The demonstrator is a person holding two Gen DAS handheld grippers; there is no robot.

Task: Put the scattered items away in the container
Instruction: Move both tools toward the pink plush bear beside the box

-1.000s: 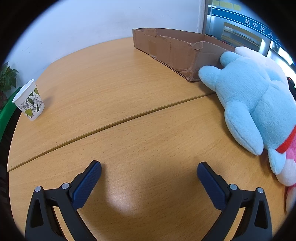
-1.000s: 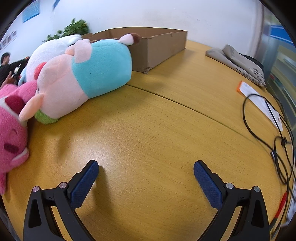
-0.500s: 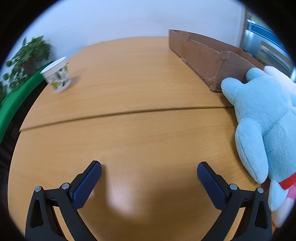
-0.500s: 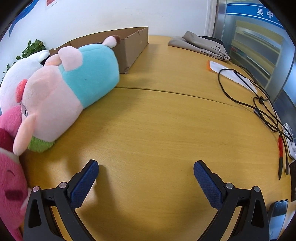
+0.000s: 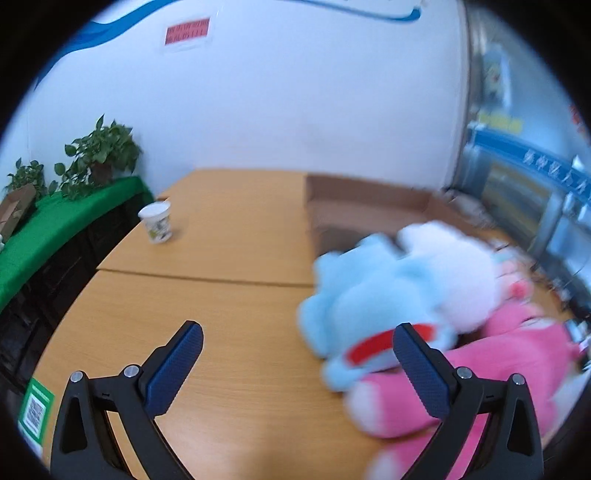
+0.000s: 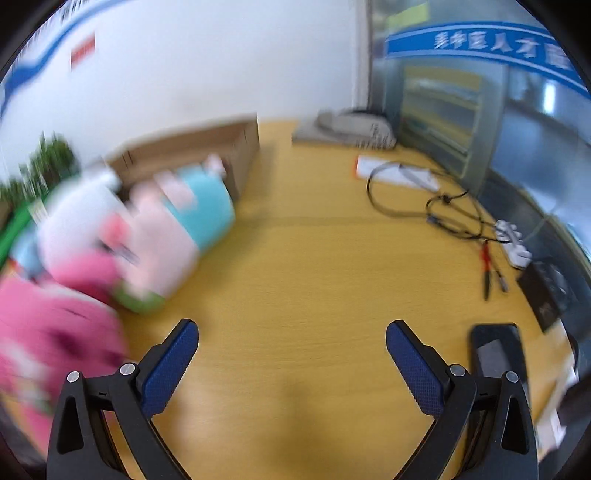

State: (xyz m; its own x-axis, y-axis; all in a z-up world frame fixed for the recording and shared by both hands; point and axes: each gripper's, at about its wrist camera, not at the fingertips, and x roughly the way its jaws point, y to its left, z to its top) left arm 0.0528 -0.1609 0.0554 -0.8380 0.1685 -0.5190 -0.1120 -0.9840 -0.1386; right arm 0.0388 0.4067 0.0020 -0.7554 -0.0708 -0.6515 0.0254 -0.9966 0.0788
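The plush toys, a light blue one (image 5: pixel 373 295) and a pink one (image 5: pixel 480 365), lie heaped on the tabletop (image 5: pixel 229 295) just before the cardboard box (image 5: pixel 354 206). Both the left tongs (image 5: pixel 298 350) and right tongs (image 6: pixel 291 345) gape wide, holding nothing. The red wall label (image 5: pixel 187 31) is too blurred to read. A paper cup (image 5: pixel 157 221) stands well apart.

Our left gripper (image 5: pixel 297 345) hangs over the wooden table (image 5: pixel 221 302), jaws wide and empty; just right lies a blurred heap — a light-blue plush (image 5: pixel 369 295) against a pink plush (image 5: pixel 498 354); behind them the cardboard box (image 5: pixel 369 210); far left, a paper cup (image 5: pixel 157 222).
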